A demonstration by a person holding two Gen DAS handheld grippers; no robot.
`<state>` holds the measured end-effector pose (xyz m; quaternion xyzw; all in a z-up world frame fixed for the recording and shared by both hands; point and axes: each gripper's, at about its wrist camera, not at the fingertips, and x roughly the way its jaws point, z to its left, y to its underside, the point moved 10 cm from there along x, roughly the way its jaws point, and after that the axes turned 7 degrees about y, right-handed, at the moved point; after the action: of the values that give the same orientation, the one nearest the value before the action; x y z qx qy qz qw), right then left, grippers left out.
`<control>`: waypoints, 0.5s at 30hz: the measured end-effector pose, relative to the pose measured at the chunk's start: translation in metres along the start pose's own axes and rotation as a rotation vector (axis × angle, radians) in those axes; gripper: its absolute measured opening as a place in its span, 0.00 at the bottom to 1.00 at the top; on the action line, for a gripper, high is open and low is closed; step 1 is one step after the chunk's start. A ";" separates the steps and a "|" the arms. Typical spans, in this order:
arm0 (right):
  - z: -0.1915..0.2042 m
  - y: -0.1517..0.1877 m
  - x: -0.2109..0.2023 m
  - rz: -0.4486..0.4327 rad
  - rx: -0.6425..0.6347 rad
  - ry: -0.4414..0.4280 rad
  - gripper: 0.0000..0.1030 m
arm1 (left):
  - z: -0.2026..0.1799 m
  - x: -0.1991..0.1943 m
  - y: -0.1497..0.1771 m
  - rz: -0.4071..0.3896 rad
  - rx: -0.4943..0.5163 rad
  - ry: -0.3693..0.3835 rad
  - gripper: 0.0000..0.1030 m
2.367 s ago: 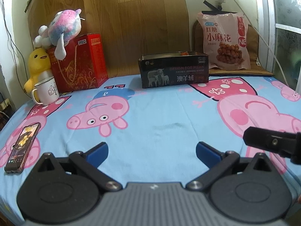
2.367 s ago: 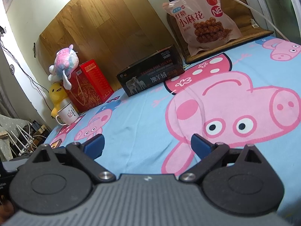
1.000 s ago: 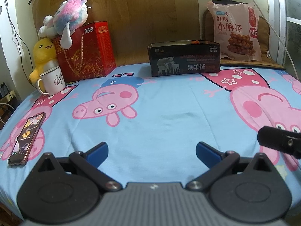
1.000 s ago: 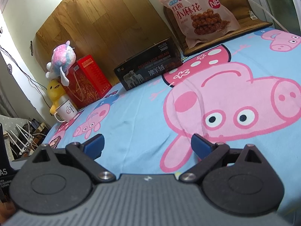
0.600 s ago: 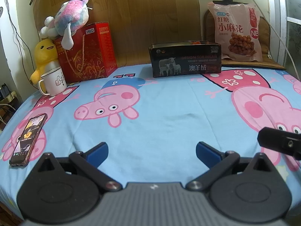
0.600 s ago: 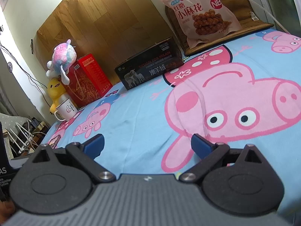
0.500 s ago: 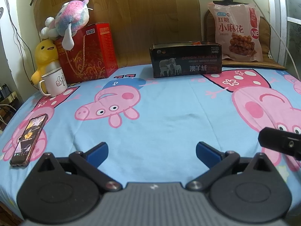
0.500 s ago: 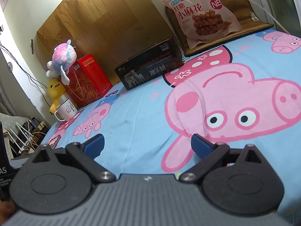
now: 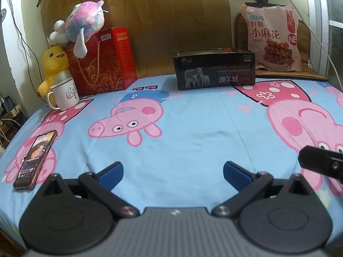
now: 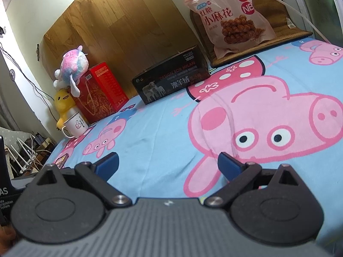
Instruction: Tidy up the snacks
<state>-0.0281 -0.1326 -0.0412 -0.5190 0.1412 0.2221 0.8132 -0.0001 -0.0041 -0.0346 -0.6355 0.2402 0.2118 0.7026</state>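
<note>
A pink snack bag (image 9: 272, 36) leans upright against the back wall at the far right; it also shows in the right wrist view (image 10: 231, 19). A black open-top box (image 9: 215, 69) stands on the blue cartoon-pig sheet to its left, also in the right wrist view (image 10: 171, 81); something orange just shows above its rim. My left gripper (image 9: 173, 171) is open and empty, low over the near edge of the sheet. My right gripper (image 10: 168, 165) is open and empty, to the right of the left one; part of it (image 9: 321, 162) shows at the left view's right edge.
A red gift box (image 9: 100, 62) with a plush toy (image 9: 81, 27) on top stands at the back left, beside a yellow duck (image 9: 53, 64) and a white mug (image 9: 64, 96). A phone (image 9: 35, 156) lies at the near left edge. A white cable (image 9: 310, 27) hangs at the far right.
Both grippers have stayed open and empty. The left view has drawn back and tilted slightly; the right view has barely shifted. Nothing on the sheet has moved.
</note>
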 end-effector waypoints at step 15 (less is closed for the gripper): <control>0.005 -0.005 -0.006 -0.047 -0.026 0.008 0.97 | 0.012 -0.008 -0.010 -0.052 -0.016 -0.047 1.00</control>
<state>-0.0311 -0.1314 -0.0326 -0.5335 0.1290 0.2027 0.8109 0.0003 0.0071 -0.0210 -0.6419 0.2053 0.2105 0.7082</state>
